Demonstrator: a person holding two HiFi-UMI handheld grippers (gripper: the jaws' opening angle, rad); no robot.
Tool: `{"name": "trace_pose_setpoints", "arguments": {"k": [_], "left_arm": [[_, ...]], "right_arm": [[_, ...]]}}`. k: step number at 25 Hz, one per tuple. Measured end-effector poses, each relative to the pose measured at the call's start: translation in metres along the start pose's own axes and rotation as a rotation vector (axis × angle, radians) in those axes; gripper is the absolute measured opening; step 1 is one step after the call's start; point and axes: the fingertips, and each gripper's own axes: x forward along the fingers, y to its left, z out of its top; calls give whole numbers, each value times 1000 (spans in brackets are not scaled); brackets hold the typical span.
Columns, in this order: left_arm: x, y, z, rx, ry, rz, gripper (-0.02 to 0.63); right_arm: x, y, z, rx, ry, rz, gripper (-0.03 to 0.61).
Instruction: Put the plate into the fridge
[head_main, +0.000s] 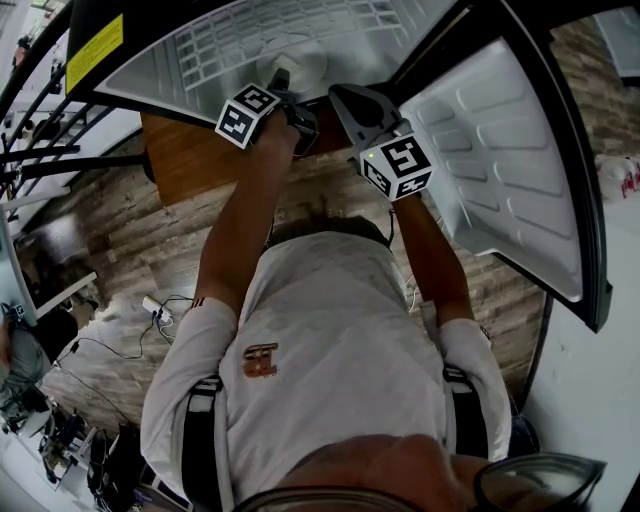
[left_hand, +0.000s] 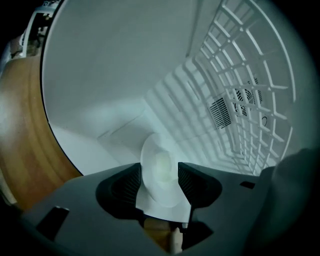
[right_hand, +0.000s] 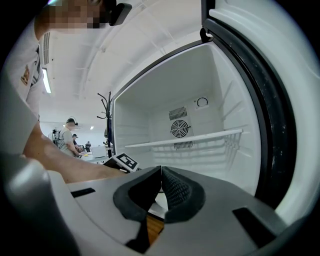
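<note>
A white plate (head_main: 296, 58) lies on the floor inside the open fridge (head_main: 230, 35). In the left gripper view the plate (left_hand: 161, 167) shows tilted between my two dark pads, and I see neither pad pressing on it. My left gripper (head_main: 283, 84) reaches into the fridge just short of the plate, and its jaws (left_hand: 159, 174) stand wide open. My right gripper (head_main: 347, 97) hovers at the fridge mouth beside the left one. Its pads (right_hand: 161, 174) are shut together with nothing between them.
The fridge door (head_main: 510, 160) hangs open at the right. A white wire shelf (left_hand: 250, 75) crosses the fridge above the plate, with a fan vent (right_hand: 180, 128) on the back wall. A wooden board (head_main: 190, 160) lies under the fridge's front. People (right_hand: 66, 135) stand far off.
</note>
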Motion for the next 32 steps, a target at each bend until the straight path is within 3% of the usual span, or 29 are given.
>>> {"name": "trace_pose_setpoints", "arguments": {"k": [8,15,20,32], "left_arm": [[-11,3,5,123,-56,15,232],[-25,-15,18,238,-140,-68,230],[-37,-21,19,279,-156,-122,212],[-67,-33,17,450,-170,-234,53]], "right_arm": [[-3,1,-5,4,4,2,32],[-3,4,-7,4,11,10,32],[-1,11,-7,2,10,23,32],[-1,25,-4,-2,7,42,32]]}}
